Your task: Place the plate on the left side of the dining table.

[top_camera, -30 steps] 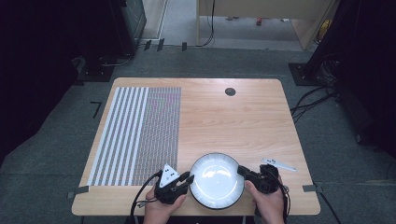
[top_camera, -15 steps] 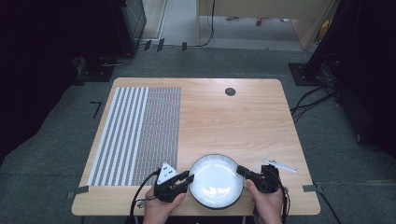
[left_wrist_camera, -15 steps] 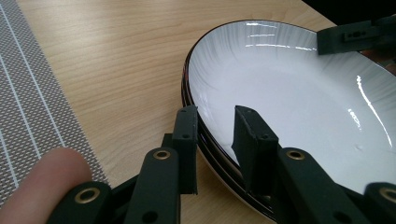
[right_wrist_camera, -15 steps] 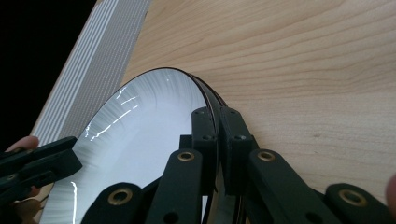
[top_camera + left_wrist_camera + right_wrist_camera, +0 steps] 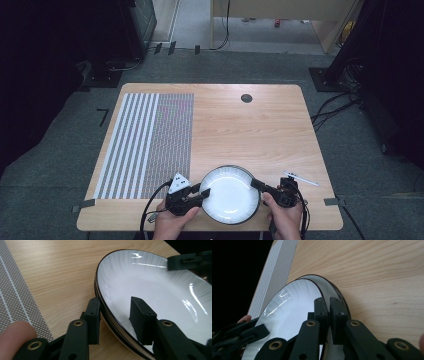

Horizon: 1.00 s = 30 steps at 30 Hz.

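White plate (image 5: 230, 194) lies at the near table (image 5: 250, 130) edge, where the left gripper (image 5: 200, 193) has just been opening, its jaws astride the rim without pressing, and the right gripper (image 5: 258, 184) pinches the opposite rim.

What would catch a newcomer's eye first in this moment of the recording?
The white plate with a dark rim at the near edge of the wooden table, gripped from both sides. The right gripper is clamped on its rim, while the left gripper straddles the opposite rim, its jaws just opening, the inner one clear of the plate. To the left lies a striped grey mat.
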Each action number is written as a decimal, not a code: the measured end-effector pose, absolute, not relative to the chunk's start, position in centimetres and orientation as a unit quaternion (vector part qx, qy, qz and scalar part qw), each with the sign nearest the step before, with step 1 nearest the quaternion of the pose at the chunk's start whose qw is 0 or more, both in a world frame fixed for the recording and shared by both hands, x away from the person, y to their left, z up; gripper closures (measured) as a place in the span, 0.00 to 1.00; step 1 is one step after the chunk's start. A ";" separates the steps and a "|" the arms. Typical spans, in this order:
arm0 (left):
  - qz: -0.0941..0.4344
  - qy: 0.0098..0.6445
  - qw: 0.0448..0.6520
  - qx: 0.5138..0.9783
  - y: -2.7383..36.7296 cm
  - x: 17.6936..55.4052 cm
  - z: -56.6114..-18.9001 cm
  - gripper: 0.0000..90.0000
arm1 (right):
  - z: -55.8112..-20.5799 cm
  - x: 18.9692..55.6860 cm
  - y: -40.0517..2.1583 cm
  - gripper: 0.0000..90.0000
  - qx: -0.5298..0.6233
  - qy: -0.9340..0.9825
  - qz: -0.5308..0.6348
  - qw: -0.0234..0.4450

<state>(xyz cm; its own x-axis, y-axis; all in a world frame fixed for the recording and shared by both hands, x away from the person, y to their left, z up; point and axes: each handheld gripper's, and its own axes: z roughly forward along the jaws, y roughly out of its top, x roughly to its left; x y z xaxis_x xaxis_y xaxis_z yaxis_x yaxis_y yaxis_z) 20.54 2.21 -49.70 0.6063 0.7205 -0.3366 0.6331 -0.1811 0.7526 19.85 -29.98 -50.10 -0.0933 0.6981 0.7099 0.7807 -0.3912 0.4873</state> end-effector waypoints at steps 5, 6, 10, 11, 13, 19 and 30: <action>0.051 0.454 0.461 0.760 2.2 20.5 -49.5 0.75 | -50.2 19.7 -29.5 0.96 -0.672 -0.553 -0.493 0.029; 0.054 0.456 0.460 0.760 2.2 20.5 -49.5 0.76 | -50.2 19.6 -29.4 0.96 -0.669 -0.552 -0.497 0.028; 0.058 0.468 0.463 0.751 2.4 20.6 -49.2 0.81 | -49.8 19.4 -29.1 0.96 -0.660 -0.558 -0.503 0.017; 0.058 0.472 0.462 0.748 2.5 20.6 -49.1 0.82 | -49.6 19.4 -28.8 0.96 -0.655 -0.562 -0.505 0.012; 0.061 0.473 0.463 0.748 2.6 20.6 -49.1 0.83 | -49.6 19.3 -28.8 0.96 -0.655 -0.562 -0.505 0.012; 0.060 0.479 0.464 0.742 2.8 20.7 -49.0 0.84 | -49.6 19.4 -28.5 0.96 -0.656 -0.561 -0.504 0.006; 0.053 0.495 0.468 0.730 3.6 21.1 -48.4 0.88 | -48.8 19.8 -27.5 0.95 -0.646 -0.571 -0.506 -0.007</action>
<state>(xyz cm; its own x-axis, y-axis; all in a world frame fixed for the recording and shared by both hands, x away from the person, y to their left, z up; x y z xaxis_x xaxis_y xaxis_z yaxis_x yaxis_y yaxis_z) 21.11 3.63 -48.36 0.5045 0.7723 -0.3860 0.6731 -0.0718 0.7361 19.78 -27.53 -48.76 -0.1642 0.7446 0.6470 0.7309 -0.3487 0.5867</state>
